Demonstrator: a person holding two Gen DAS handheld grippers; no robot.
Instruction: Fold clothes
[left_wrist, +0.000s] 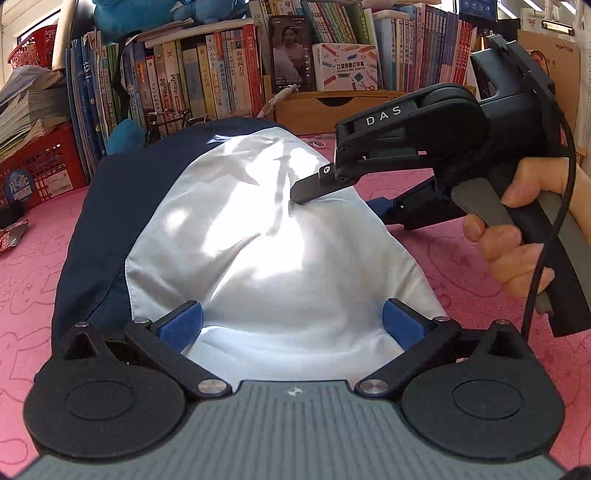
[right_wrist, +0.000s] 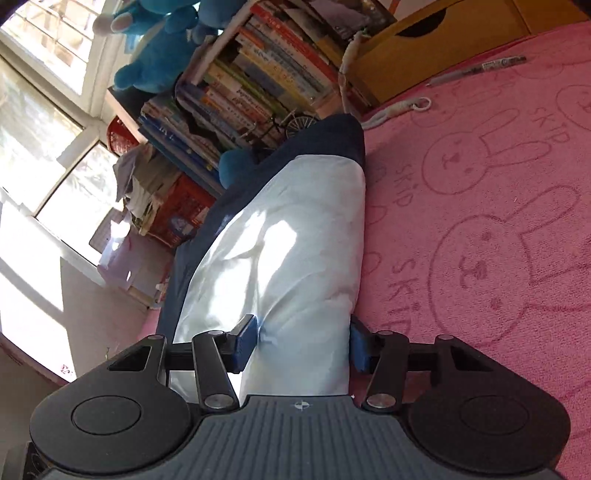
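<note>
A folded white and navy garment (left_wrist: 258, 236) lies on a pink bunny-print cloth (left_wrist: 461, 266). My left gripper (left_wrist: 291, 323) is open, with its blue pads wide apart over the garment's near edge and nothing pinched. A hand holds my right gripper (left_wrist: 343, 199) turned on its side at the garment's right edge. One finger rests on top of the white fabric and the other sits beside the edge. In the right wrist view the garment (right_wrist: 303, 229) runs between the right gripper's (right_wrist: 301, 343) partly spread pads, which touch the fabric on both sides.
A wall of books (left_wrist: 207, 77) and a wooden box (left_wrist: 314, 107) stand just behind the garment. A red crate (left_wrist: 40, 166) with stacked papers sits at the far left. A pen (right_wrist: 480, 68) and a white cord (right_wrist: 399, 109) lie on the pink cloth (right_wrist: 480, 221).
</note>
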